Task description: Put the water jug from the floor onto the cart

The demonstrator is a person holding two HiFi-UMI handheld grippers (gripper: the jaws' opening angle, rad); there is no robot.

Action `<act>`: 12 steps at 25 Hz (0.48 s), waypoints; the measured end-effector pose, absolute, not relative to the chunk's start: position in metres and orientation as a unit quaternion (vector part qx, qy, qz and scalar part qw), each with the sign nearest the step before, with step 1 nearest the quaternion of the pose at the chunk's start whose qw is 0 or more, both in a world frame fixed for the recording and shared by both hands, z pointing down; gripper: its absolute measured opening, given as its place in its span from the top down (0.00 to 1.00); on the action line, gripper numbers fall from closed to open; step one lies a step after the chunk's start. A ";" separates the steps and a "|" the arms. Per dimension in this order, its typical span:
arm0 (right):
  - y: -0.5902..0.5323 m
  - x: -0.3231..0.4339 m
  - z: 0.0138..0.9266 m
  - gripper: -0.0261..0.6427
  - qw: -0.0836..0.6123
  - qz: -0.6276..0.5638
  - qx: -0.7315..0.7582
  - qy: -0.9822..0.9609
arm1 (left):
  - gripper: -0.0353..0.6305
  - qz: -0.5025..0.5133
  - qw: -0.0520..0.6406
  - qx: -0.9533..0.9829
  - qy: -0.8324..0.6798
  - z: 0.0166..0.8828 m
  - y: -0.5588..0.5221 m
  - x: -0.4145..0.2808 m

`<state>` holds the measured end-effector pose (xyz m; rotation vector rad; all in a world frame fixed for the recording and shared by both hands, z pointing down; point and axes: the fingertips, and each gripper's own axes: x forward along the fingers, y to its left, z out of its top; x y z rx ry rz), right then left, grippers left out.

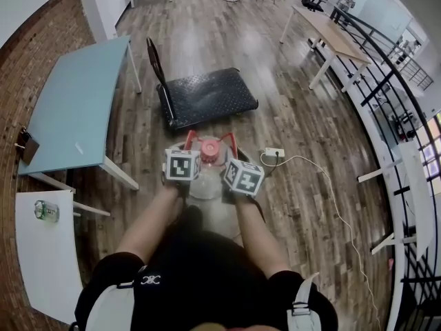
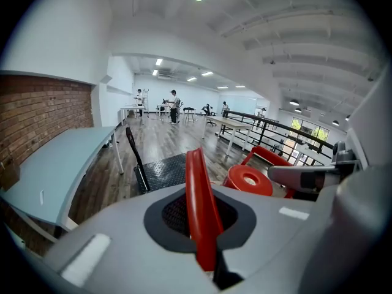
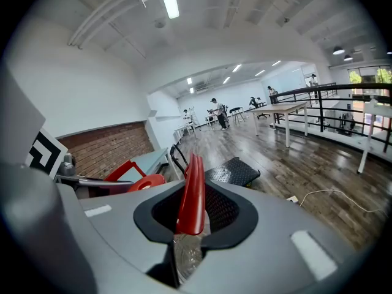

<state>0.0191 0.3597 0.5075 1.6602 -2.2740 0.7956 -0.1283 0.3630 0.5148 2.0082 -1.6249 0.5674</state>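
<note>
Both pairs of jaws are clamped: the left gripper (image 2: 202, 231) on the left red handle (image 2: 197, 182), the right gripper (image 3: 191, 216) on the right red handle (image 3: 193, 185) of the water jug (image 1: 207, 178) between them. The platform cart (image 1: 207, 96) lies straight ahead, its long axis pointing away, and is equally near both hands. Whether the jug's base clears the floor is hidden.

1. water jug (image 1: 205, 185): clear plastic with a red cap (image 1: 209, 148) and red handles (image 1: 190, 138) on either side, upright, just short of the cart's near edge
2. cart (image 1: 207, 96): flat black platform trolley with a bumpy deck, black handle (image 1: 154, 59) sticking up at its left end, parked on the wood floor (image 1: 289, 116)
</note>
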 end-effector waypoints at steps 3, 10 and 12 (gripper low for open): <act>0.339 0.023 0.514 0.83 0.114 0.270 0.566 -0.771 | 0.94 0.207 0.253 0.737 -0.592 0.526 0.340 -0.124; 0.278 0.024 0.524 0.83 0.130 0.269 0.570 -0.765 | 0.94 0.205 0.260 0.741 -0.584 0.535 0.277 -0.123; 0.257 0.024 0.524 0.83 0.133 0.268 0.571 -0.764 | 0.94 0.202 0.263 0.742 -0.583 0.537 0.257 -0.124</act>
